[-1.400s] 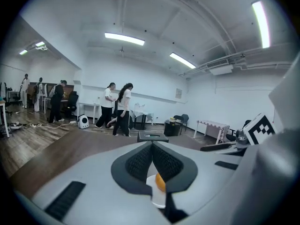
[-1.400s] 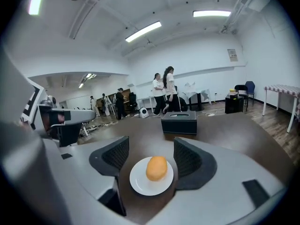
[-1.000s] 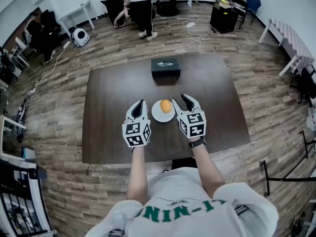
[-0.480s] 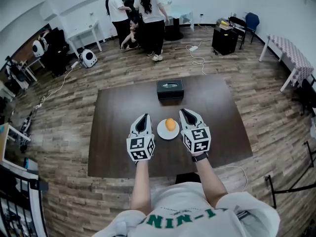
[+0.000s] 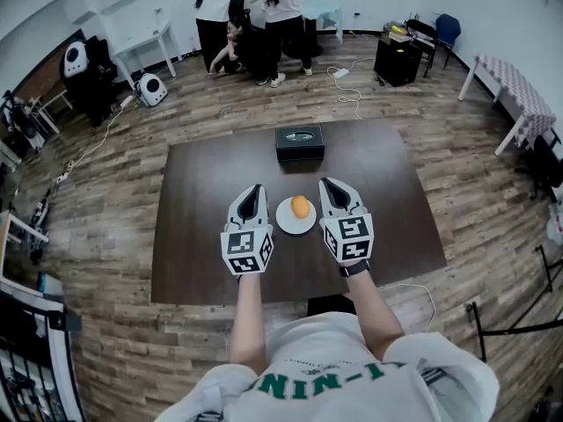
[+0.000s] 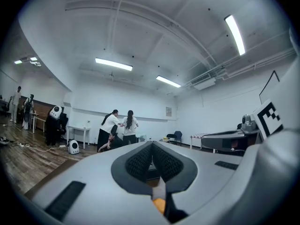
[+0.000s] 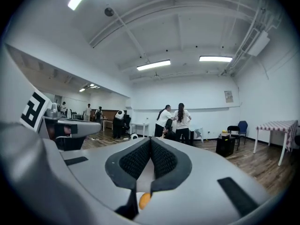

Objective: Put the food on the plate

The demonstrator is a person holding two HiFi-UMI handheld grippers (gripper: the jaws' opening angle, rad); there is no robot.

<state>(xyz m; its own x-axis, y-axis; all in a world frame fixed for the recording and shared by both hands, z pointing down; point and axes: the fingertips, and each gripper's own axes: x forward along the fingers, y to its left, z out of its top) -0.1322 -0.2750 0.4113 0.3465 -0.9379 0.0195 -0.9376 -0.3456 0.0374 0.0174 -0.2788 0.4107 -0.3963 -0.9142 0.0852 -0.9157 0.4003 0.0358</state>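
**Food sits on the plate, both grippers closed and empty**

Nearest the person, the two grippers are held over the near part of the dark table [image 5: 202, 236], one to each side of the plate. The left gripper [image 5: 254, 189] has its jaws pressed together, pad against pad, with nothing between them. The right gripper [image 5: 328, 184] is the same: jaws closed tip to tip and holding nothing. Both point away from the person, roughly parallel.

Between them lies a small white round plate [image 5: 283, 221], just beside each gripper. On it rests the single orange piece of food [image 5: 300, 207], set a little toward the plate's far right. It looks slightly oval, its longer axis running roughly from near to far, though the shape is too small to read finely. Neither gripper touches it.

Farther along the table, well apart from the plate, stands a black box [image 5: 299, 142] near the far edge; what it holds cannot be seen.

Beyond the table, people [image 5: 264, 7] stand on the wooden floor.
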